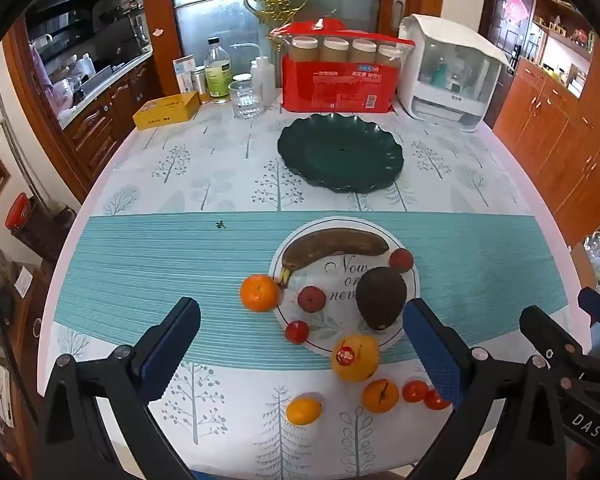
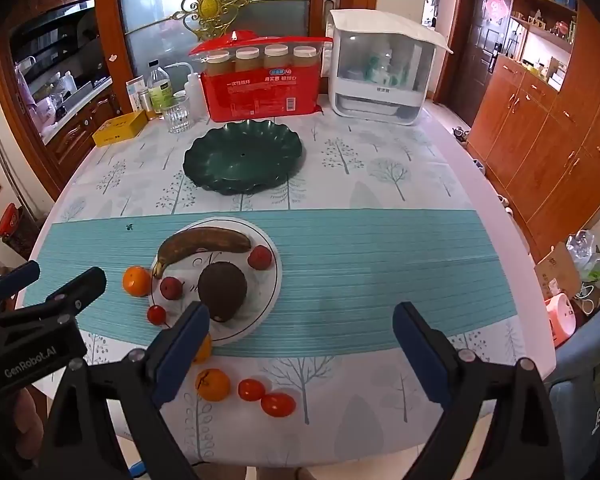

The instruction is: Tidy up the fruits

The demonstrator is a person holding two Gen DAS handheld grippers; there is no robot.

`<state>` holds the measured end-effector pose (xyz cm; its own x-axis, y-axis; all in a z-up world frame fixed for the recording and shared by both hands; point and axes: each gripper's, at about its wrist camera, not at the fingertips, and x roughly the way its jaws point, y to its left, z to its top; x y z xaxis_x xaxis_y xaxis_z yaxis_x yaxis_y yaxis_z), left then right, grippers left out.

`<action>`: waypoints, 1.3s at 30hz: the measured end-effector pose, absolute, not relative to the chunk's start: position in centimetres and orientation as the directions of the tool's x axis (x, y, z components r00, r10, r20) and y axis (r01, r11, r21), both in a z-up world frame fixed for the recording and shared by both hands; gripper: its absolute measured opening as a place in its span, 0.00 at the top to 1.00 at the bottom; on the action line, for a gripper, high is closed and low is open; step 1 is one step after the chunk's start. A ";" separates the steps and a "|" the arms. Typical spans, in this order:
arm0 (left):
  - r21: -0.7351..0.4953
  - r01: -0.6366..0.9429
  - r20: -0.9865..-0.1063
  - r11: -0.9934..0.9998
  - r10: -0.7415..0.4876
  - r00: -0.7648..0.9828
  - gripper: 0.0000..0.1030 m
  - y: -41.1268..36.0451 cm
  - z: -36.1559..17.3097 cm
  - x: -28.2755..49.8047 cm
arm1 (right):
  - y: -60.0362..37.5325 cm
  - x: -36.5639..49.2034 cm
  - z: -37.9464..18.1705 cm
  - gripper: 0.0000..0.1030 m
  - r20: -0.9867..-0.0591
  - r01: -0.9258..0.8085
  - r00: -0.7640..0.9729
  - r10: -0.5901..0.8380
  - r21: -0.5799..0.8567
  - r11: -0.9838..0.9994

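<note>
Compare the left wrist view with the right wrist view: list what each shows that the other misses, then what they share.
Only the left wrist view shows the small orange fruit nearest the table edge and the whole of the stickered yellow-orange fruit, which in the right view is mostly behind a finger. Only the right wrist view shows the cardboard box and bags on the floor clearly. Both share the green plate, white plate, banana, avocado, two tomatoes, and both open grippers, left gripper and right gripper.

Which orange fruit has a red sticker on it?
The biggest one, at the white plate's near edge. The other three orange fruits show no sticker.
</note>
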<state>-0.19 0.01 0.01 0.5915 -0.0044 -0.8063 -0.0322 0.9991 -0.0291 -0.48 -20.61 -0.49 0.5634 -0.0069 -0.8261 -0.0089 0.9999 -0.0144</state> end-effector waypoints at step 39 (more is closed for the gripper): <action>-0.002 -0.011 -0.838 1.000 0.004 0.546 0.02 -1.4 -0.5 -0.2 | -20.5 -0.5 -1.0 0.09 -0.846 -0.014 0.533 -0.006 -0.016 1.000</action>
<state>-0.21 -1.42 -0.53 0.5460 0.0042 -0.8377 -0.0114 0.9999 -0.0025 -0.55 -20.53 -0.98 0.5334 -0.0062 -0.8458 -0.0141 0.9998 -0.0162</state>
